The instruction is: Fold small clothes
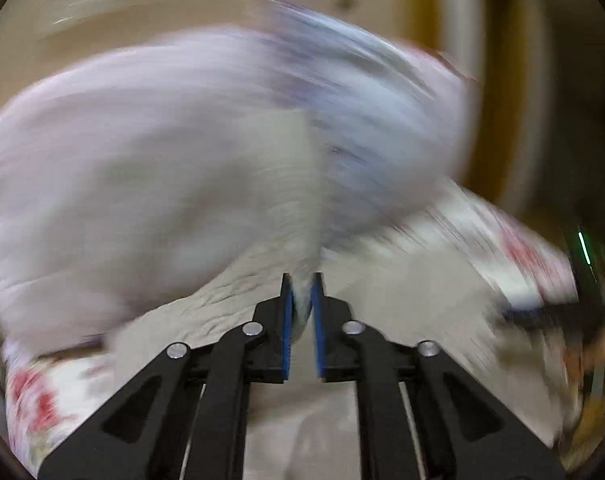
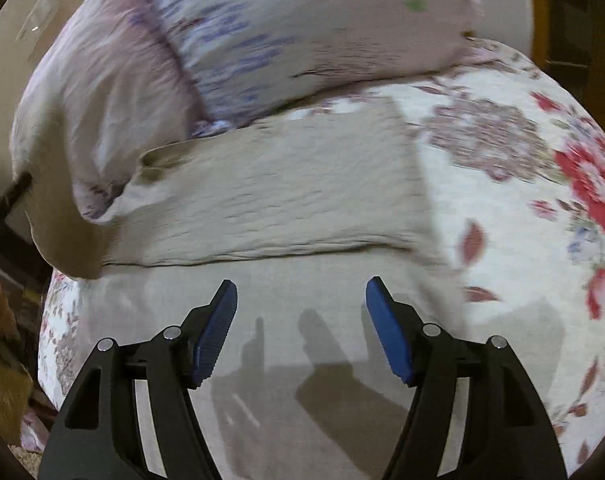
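A beige crinkled garment (image 2: 286, 200) lies on the bed, its far part folded over onto the near part. My left gripper (image 1: 301, 280) is shut on an edge of this beige garment (image 1: 262, 200) and holds it lifted; the left wrist view is blurred by motion. My right gripper (image 2: 301, 290) is open and empty, just above the flat near part of the garment.
A floral bedspread (image 2: 522, 184) covers the bed. A lilac pillow (image 2: 230, 40) with blue marks lies behind the garment. The bed's left edge drops to the floor (image 2: 2, 360). A wall and a wooden frame stand at the back.
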A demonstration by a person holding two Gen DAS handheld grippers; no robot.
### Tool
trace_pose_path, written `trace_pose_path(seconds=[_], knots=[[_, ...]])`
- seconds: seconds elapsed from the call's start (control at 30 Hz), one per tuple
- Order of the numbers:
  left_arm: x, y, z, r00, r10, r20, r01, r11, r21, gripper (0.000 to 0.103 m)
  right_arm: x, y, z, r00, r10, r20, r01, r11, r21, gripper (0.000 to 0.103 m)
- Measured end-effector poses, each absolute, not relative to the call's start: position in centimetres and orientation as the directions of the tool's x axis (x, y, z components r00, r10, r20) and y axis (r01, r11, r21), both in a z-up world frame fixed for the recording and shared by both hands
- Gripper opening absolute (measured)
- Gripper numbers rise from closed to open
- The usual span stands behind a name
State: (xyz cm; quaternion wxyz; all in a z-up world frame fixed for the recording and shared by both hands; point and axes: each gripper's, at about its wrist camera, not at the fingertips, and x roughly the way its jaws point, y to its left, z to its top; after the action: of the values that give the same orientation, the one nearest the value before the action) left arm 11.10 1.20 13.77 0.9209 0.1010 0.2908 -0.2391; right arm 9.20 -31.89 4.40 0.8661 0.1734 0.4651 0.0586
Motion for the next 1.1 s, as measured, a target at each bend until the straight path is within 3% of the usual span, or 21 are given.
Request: trace_pose_path(seconds=[0.1,0.17,0.23,0.37,0.5,0.53,0.57,0.63,0.67,0.7,0.73,0.77,0.8,0.97,1.1], knots=[[8.5,-1.7,9.0,0.654,-0.32,-0.686,0.512,0.854,0.089,0.023,7.9,-34.8,4.2,0.554,0.26,-0.791,0.103,0.921,0.375,0.069],[7.0,1.8,7.6,0.659,-0.241,-0.712,0.373,0.927,0.032,0.055,6.6,-36.8,4.1,0.549,0.252,-0.797,0.131,0.915,0.381,0.069],[5.1,6.1,6.5,0.654,-0.165,-0.738,0.21,0.977,-0.033,0.068,4.8,-39.1,3.4,0.526,0.272,-0.806,0.173,0.893,0.415,0.069],[1.3,13.2,3.4,0.544,-0.07,-0.836,-0.035,0.994,-0.106,0.074,1.6,-41.4,1.2,0.449,0.401,-0.798,0.232,0.81,0.538,0.069],[-2.4,14.6,1.9,0.493,-0.161,-0.855,-0.067,0.973,-0.221,0.07,-1.7,-40.6,0.2,0.404,0.516,-0.755,0.197,0.757,0.623,0.068],[-3.2,14.5,2.0,0.49,-0.206,-0.847,-0.057,0.962,-0.267,0.065,-2.2,-40.2,0.0,0.384,0.556,-0.737,0.188,0.735,0.652,0.063],[-3.6,14.5,2.1,0.48,-0.255,-0.839,-0.05,0.947,-0.316,0.054,-2.9,-39.6,-0.5,0.353,0.61,-0.709,0.181,0.699,0.692,0.059],[-4.9,14.2,2.0,0.467,-0.329,-0.821,-0.069,0.912,-0.405,0.052,-4.4,-38.3,-1.7,0.282,0.698,-0.658,0.182,0.634,0.751,0.042],[-5.3,14.0,2.1,0.459,-0.351,-0.816,-0.071,0.901,-0.428,0.044,-4.7,-38.0,-2.0,0.265,0.715,-0.647,0.184,0.621,0.762,0.033],[-5.6,13.8,2.0,0.447,-0.365,-0.817,-0.078,0.893,-0.442,0.04,-5.2,-37.4,-2.6,0.232,0.741,-0.631,0.187,0.603,0.776,0.015],[-5.8,13.6,2.0,0.443,-0.374,-0.815,-0.089,0.886,-0.455,0.031,-5.6,-36.8,-3.1,0.204,0.754,-0.625,0.192,0.595,0.781,0.01],[-5.8,13.4,1.7,0.43,-0.405,-0.807,-0.097,0.868,-0.487,0.018,-5.7,-36.2,-3.3,0.185,0.759,-0.624,0.187,0.596,0.781,0.009],[-5.7,13.2,1.2,0.406,-0.444,-0.798,-0.11,0.843,-0.526,0.011,-5.6,-35.8,-3.2,0.188,0.765,-0.616,0.171,0.592,0.787,0.008],[-2.0,12.2,2.9,0.447,-0.554,-0.703,-0.005,0.784,-0.621,0.01,0.6,-35.9,2.0,0.365,0.773,-0.519,0.018,0.552,0.834,0.008],[6.9,13.8,7.6,0.604,-0.509,-0.613,0.08,0.805,-0.588,0.009,9.2,-36.7,6.2,0.53,0.741,-0.412,-0.087,0.531,0.843,0.008]])
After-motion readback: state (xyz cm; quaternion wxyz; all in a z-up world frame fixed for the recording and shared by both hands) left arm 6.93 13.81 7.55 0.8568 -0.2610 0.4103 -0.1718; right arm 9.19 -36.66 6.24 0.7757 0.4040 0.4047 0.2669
